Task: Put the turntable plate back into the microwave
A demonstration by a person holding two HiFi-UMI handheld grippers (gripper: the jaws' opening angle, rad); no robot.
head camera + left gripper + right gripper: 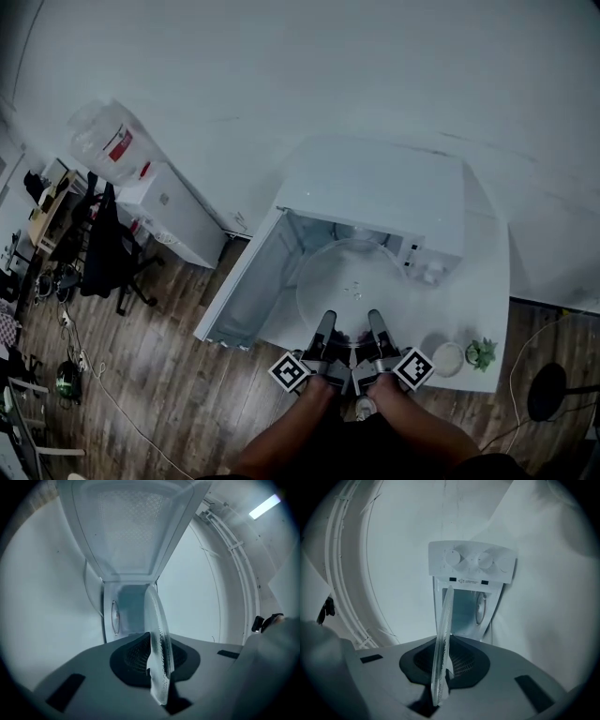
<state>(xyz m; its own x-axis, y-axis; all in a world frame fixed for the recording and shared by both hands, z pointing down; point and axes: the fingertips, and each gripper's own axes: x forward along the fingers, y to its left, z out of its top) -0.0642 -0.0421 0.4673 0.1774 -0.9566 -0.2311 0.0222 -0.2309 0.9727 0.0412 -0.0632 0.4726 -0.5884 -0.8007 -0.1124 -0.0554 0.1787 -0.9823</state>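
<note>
The clear glass turntable plate (352, 279) hangs level in front of the open cavity of the white microwave (380, 186). My left gripper (324, 330) and right gripper (377, 328) are both shut on its near rim, side by side. In the left gripper view the plate (158, 634) shows edge-on between the pads of the left gripper (157, 667), with the open door (131, 527) and the cavity (127, 611) beyond. In the right gripper view the plate (443, 634) is clamped in the right gripper (440, 670), below the knob panel (471, 562).
The microwave door (246, 286) swings out to the left over the table's edge. A small white dish (448, 357) and a green plant (483, 352) sit on the white table (487, 281) at right. A water jug (108, 141) and a black chair (103, 248) stand at left.
</note>
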